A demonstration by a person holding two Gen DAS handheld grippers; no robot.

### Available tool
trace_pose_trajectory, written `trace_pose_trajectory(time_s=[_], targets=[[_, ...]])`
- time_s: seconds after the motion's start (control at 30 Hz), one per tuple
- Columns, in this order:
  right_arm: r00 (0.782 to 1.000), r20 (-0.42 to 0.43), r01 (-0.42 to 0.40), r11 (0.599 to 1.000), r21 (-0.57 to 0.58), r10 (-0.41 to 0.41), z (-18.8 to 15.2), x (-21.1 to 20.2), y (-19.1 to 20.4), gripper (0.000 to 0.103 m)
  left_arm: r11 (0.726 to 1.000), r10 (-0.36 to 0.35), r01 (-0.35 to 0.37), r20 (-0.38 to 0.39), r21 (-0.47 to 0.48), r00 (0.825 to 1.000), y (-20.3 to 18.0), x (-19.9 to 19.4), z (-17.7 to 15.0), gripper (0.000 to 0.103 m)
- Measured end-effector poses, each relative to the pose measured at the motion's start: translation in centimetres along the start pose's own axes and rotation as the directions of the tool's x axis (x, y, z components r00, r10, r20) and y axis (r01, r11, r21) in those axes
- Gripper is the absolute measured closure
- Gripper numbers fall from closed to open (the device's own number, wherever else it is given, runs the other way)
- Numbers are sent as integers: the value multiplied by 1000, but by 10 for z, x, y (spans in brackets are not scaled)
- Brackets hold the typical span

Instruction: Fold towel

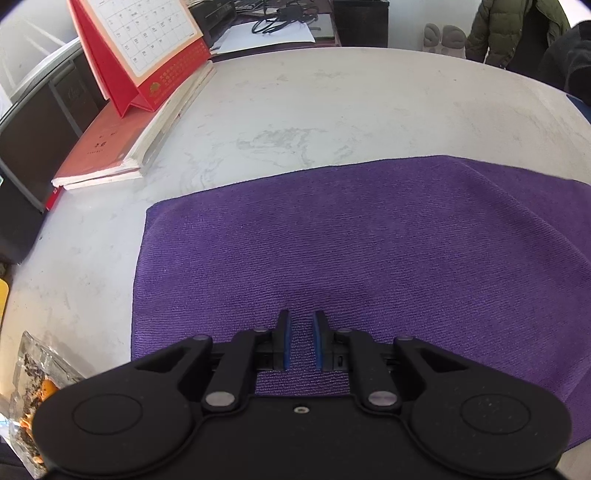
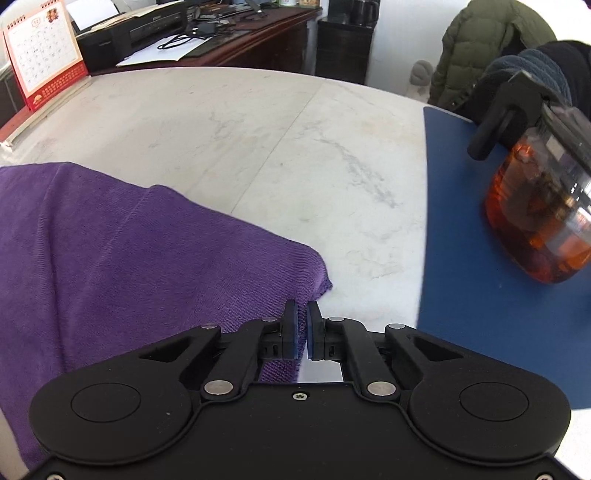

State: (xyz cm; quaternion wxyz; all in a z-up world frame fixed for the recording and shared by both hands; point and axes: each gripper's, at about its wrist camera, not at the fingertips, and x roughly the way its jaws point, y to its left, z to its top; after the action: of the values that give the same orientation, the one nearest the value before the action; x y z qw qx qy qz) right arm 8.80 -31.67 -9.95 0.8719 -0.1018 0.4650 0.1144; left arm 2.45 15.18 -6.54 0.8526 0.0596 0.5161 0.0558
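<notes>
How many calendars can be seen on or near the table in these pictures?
1, as far as I can see. The red desk calendar stands on a stack of books at the table's far left edge; the right wrist view shows the same one. Others may be hidden.

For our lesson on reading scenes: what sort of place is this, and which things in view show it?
Probably an office or study. A red desk calendar stands on stacked books, a printer with cables sits on a wooden desk behind, and a glass teapot rests nearby.
</notes>
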Motion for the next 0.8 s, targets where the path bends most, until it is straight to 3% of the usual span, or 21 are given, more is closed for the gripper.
trace_pose_trajectory(time_s=[0.33,0.43,0.47,0.53,0.63,0.7,0.8], targets=[[995,72,88,975,-204,-75,43,33,-16,98,999,19,-19,-17,41,1000,-6,1,6,90],[989,95,133,969,-207,-115,44,36,-16,89,999,18,-17,-14,44,1000,-6,1,4,90],[986,103,145,972,-183,-128,43,34,-19,80,999,18,-17,-12,44,1000,-5,1,4,89],[983,130,145,982,-123,-129,38,18,-23,77,999,13,-13,-7,42,1000,-4,1,3,89],[985,159,81,995,-52,-72,29,-14,-28,77,999,2,-2,5,38,1000,-2,1,1,88],[988,151,-28,1000,-7,29,7,-46,-22,75,999,-5,5,13,39,1000,-1,1,-1,88],[991,81,-108,994,-13,109,-31,-68,3,75,999,-16,15,22,39,1000,2,1,-3,88]])
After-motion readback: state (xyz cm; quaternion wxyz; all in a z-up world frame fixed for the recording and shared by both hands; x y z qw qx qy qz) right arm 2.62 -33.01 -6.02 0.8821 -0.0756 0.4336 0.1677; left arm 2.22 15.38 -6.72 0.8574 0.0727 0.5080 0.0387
